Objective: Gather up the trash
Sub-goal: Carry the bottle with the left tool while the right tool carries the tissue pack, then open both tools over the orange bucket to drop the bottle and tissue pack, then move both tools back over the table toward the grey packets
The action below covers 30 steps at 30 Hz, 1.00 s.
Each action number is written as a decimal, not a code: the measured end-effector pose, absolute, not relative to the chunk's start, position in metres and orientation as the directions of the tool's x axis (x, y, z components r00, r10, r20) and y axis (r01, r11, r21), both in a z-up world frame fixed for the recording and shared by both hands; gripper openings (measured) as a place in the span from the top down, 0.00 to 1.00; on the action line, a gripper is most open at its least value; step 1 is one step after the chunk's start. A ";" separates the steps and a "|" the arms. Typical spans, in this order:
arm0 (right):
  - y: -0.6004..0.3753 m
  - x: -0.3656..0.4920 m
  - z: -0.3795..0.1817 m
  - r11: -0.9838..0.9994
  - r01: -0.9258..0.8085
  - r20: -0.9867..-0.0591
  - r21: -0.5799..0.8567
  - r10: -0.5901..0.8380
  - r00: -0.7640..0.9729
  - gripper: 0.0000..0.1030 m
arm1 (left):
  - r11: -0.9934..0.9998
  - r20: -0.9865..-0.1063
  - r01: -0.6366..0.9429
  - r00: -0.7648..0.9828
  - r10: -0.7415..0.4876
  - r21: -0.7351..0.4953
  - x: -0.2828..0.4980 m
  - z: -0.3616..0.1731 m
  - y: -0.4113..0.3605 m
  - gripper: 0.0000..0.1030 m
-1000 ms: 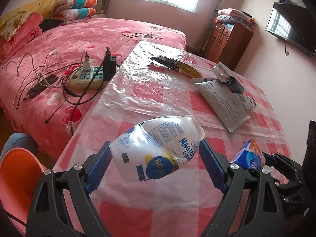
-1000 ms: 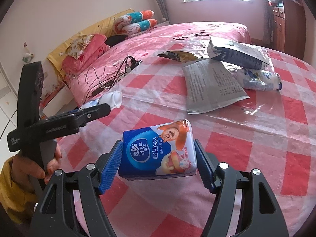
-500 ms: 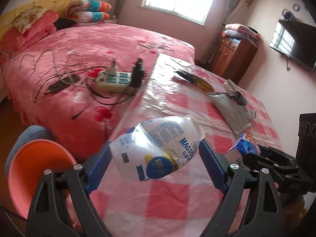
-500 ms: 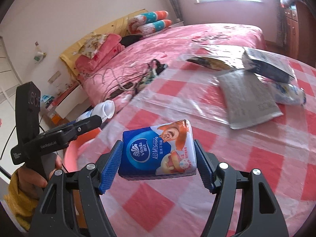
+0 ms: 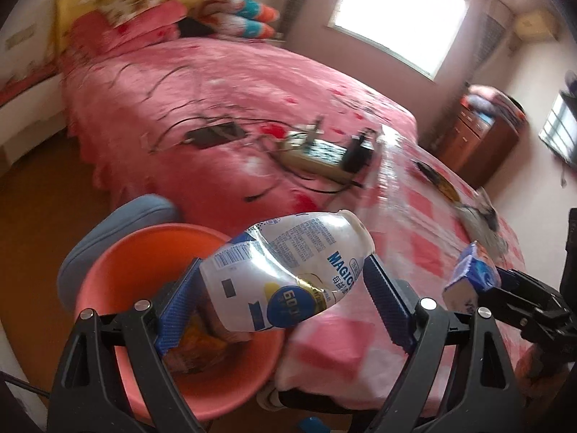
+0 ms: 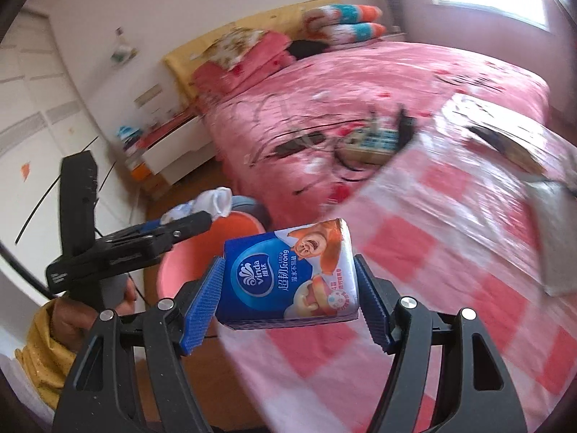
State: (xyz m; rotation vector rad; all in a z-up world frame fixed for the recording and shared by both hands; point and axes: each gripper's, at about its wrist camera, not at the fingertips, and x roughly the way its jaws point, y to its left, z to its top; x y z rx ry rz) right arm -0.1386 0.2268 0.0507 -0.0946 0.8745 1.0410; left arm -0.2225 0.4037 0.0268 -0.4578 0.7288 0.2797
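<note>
My left gripper (image 5: pixel 283 294) is shut on a crumpled white plastic bottle (image 5: pixel 288 270) with a blue label, held in the air over the near rim of an orange bin (image 5: pixel 144 249) that has wrappers in its bottom. My right gripper (image 6: pixel 288 288) is shut on a blue tissue pack (image 6: pixel 288 274), held above the table's left edge. In the right wrist view the orange bin (image 6: pixel 187 263) lies just left of the pack, behind the left gripper (image 6: pixel 194 220) and the hand that carries it. The tissue pack (image 5: pixel 472 274) also shows at the right of the left wrist view.
A table under a red-and-white checked cloth (image 5: pixel 425 238) holds papers and wrappers (image 5: pixel 483 216) at its far end. A pink bed (image 5: pixel 223 108) carries a power strip (image 5: pixel 317 155) and cables. A blue stool (image 5: pixel 119 231) stands behind the bin. A wooden cabinet (image 5: pixel 483 144) stands far right.
Both grippers have swung left off the table toward the floor beside the bed, each keeping its load. The orange bin now sits under the bottle, and the views are motion-blurred.
</note>
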 end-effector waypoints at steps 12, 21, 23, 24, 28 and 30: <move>0.347 -0.160 0.041 0.390 -0.875 -0.694 0.286 0.714 0.091 0.24 | 0.716 -0.737 -0.600 0.651 0.178 -0.357 -0.261 -0.017 0.479 0.14; 0.345 -0.153 0.031 0.434 -0.837 -0.662 0.333 0.740 0.121 0.10 | 0.651 -0.779 -0.669 0.599 0.186 -0.359 -0.266 -0.038 0.500 0.13; 0.335 -0.148 0.034 0.461 -0.824 -0.654 0.331 0.741 0.152 0.10 | 0.654 -0.779 -0.667 0.599 0.187 -0.357 -0.264 -0.039 0.498 0.13; 0.328 -0.146 0.035 0.474 -0.816 -0.649 0.332 0.742 0.168 0.10 | 0.656 -0.779 -0.665 0.600 0.184 -0.357 -0.265 -0.039 0.497 0.12; 0.303 -0.136 0.037 0.532 -0.785 -0.646 0.316 0.727 0.233 0.10 | 0.670 -0.780 -0.652 0.601 0.173 -0.354 -0.259 -0.038 0.490 0.12; 0.292 -0.133 0.035 0.550 -0.774 -0.647 0.314 0.721 0.249 0.10 | 0.673 -0.780 -0.647 0.603 0.164 -0.358 -0.256 -0.037 0.486 0.12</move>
